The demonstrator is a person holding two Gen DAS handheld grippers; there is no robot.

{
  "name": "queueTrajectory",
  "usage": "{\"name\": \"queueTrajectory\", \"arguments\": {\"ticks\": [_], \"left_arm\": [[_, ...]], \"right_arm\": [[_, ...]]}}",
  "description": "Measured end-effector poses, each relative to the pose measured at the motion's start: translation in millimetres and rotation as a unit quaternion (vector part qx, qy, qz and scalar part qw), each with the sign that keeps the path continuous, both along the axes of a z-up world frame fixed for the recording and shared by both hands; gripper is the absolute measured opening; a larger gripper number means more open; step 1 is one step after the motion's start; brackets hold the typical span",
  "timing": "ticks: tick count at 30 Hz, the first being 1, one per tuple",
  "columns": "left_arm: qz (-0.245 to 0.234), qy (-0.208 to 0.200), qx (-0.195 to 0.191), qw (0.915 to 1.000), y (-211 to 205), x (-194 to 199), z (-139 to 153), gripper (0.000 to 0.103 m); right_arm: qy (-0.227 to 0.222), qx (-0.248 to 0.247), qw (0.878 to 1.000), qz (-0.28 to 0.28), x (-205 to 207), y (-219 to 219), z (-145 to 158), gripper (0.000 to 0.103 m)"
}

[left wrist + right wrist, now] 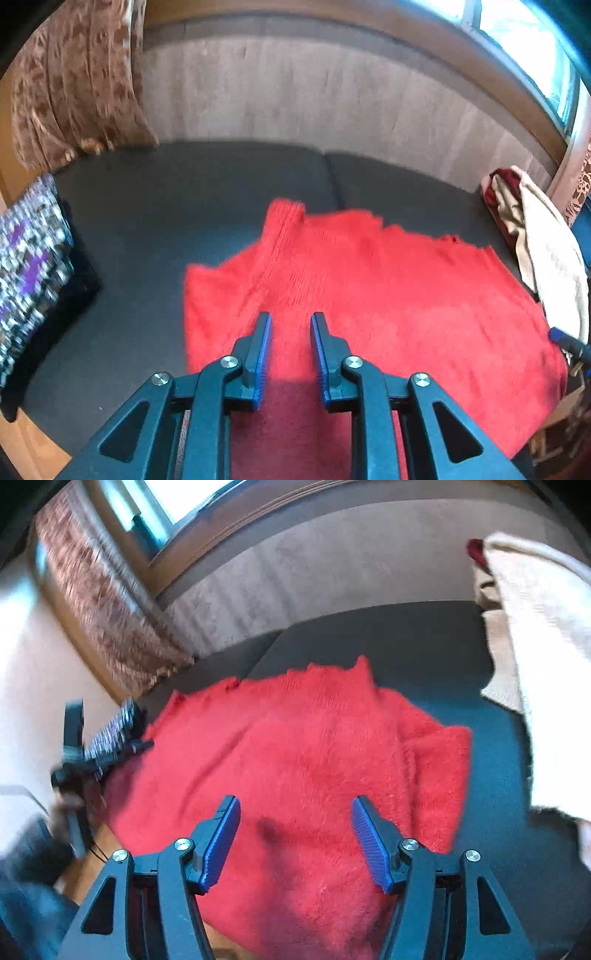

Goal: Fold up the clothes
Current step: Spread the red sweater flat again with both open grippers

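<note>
A fuzzy red knit sweater (369, 288) lies spread on the dark grey sofa seat (184, 192), one sleeve folded across its top left. My left gripper (290, 321) hovers over the sweater's near part, its jaws apart and empty. In the right wrist view the same sweater (295, 746) fills the middle, a sleeve bunched at its right edge. My right gripper (295, 805) is wide open above the sweater, holding nothing. The left gripper (99, 753) shows blurred at the sweater's left edge.
A cream and dark red pile of clothes (532, 229) sits at the sofa's right end, also in the right wrist view (543, 635). A purple patterned folded garment (29, 258) lies at the left. A brown curtain (74, 81) hangs behind, beside the sofa back (314, 88).
</note>
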State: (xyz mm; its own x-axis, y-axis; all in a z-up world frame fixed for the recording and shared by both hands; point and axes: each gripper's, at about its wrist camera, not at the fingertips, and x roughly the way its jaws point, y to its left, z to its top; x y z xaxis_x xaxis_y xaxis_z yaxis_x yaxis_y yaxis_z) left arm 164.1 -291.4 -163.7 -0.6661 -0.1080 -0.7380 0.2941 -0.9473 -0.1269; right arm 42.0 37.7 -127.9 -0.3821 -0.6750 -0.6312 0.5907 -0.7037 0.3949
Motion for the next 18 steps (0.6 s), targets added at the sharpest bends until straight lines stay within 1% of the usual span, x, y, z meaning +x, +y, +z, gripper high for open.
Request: {"name": "queueTrajectory", "arguments": {"ticks": [2,4,6,7,8,9,10,11,12,14,15,16,18], "left_arm": [[-0.005,0.021,-0.009,0.9997,9.0,0.8,7.6,0.021],[-0.020,0.025,-0.017,0.9993,14.3,-4.5,6.9,0.025],[-0.034,-0.001,-0.019,0.9992,20.4,-12.1,-4.0,0.025],[-0.037,-0.010,-0.015,0.9992,21.1,-15.2,-8.8,0.025],[-0.040,-0.027,-0.007,0.9988,21.5,-18.8,-18.6,0.025],[-0.038,-0.026,-0.007,0.9989,21.6,-18.4,-22.4,0.025],[-0.036,-0.015,-0.010,0.9992,22.1,-15.7,-22.3,0.026],[-0.038,-0.016,-0.008,0.9991,21.7,-15.5,-22.1,0.026],[-0.039,-0.017,-0.005,0.9991,21.1,-15.5,-21.9,0.026],[-0.041,-0.017,0.009,0.9990,18.3,-15.5,-22.5,0.028],[-0.040,-0.014,0.020,0.9989,15.9,-15.5,-23.3,0.028],[-0.040,-0.012,0.030,0.9987,13.4,-15.5,-24.1,0.028],[-0.034,-0.008,0.042,0.9985,10.7,-14.6,-25.2,0.028]], "right_arm": [[0.011,-0.003,1.000,-0.022,-9.7,9.1,5.4,0.065],[0.010,0.015,0.999,-0.034,-18.5,8.0,1.1,0.065],[0.007,0.034,0.999,-0.042,-27.2,4.8,-5.3,0.064],[0.005,0.045,0.998,-0.044,-31.7,2.1,-9.7,0.062],[0.000,0.062,0.997,-0.042,-35.8,-4.8,-14.7,0.057],[-0.006,0.079,0.996,-0.040,-39.9,-12.2,-19.8,0.034],[-0.001,0.087,0.995,-0.039,-40.0,-16.3,-18.0,0.030],[0.006,0.092,0.995,-0.038,-39.5,-20.0,-15.3,0.024],[0.019,0.108,0.993,-0.038,-37.3,-20.8,-10.5,0.016],[0.047,0.143,0.988,-0.041,-32.5,-21.8,-0.2,0.012],[0.046,0.176,0.982,-0.043,-34.0,-21.8,-7.5,0.012],[0.039,0.193,0.979,-0.043,-36.8,-18.7,-20.6,0.012],[0.023,0.164,0.984,-0.061,-41.0,-10.4,-23.1,0.012]]}}
